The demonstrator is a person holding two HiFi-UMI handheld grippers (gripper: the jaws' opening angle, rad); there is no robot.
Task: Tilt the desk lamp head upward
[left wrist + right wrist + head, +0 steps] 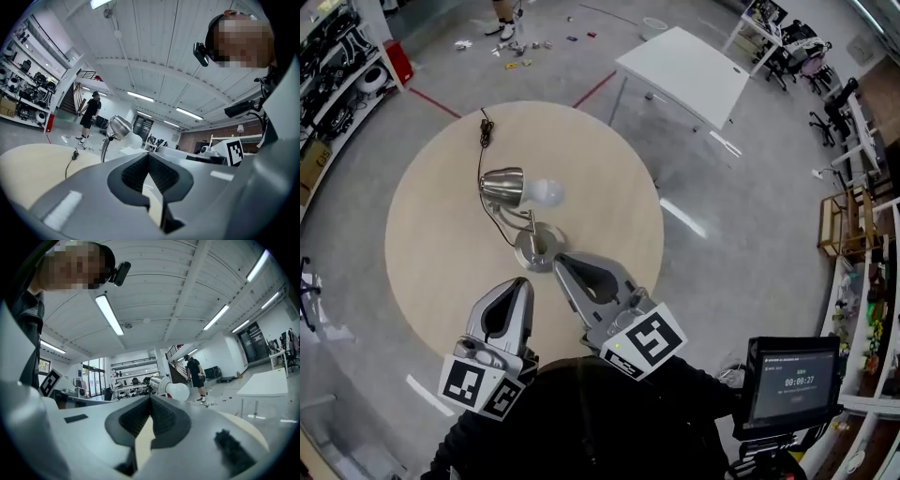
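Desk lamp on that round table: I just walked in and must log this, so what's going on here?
A person holds a two-jaw gripper in each hand at the near side of the round table. The left gripper and right gripper are both shut and empty. The desk lamp stands mid-table, ungripped, its chrome head and white bulb pointing sideways. The right gripper's tip sits close to the lamp base.
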